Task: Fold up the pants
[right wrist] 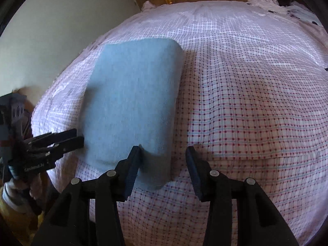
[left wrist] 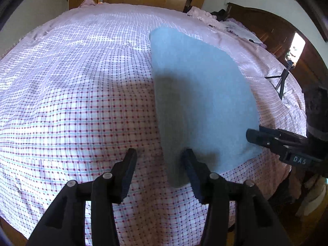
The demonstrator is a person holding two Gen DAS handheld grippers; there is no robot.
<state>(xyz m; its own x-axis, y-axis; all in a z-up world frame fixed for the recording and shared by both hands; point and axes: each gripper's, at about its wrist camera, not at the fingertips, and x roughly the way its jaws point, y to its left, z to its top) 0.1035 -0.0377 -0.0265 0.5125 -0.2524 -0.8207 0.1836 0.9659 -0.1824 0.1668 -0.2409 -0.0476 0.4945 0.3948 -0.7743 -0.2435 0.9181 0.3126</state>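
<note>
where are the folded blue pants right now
The folded light-blue fabric pants lie flat on the pink checked bedsheet, near the bed's front edge, between the left gripper and right gripper.

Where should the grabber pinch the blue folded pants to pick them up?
Probably the near right corner of the pants, coming in low from the bed's near edge. That thick end lies just inside the open right gripper, and the checked sheet around it is bare.

Plain pale blue pants, no pattern. The bedsheet beneath is white, checked with thin pink and light blue lines and small dark red squares. Both grippers are black.
</note>
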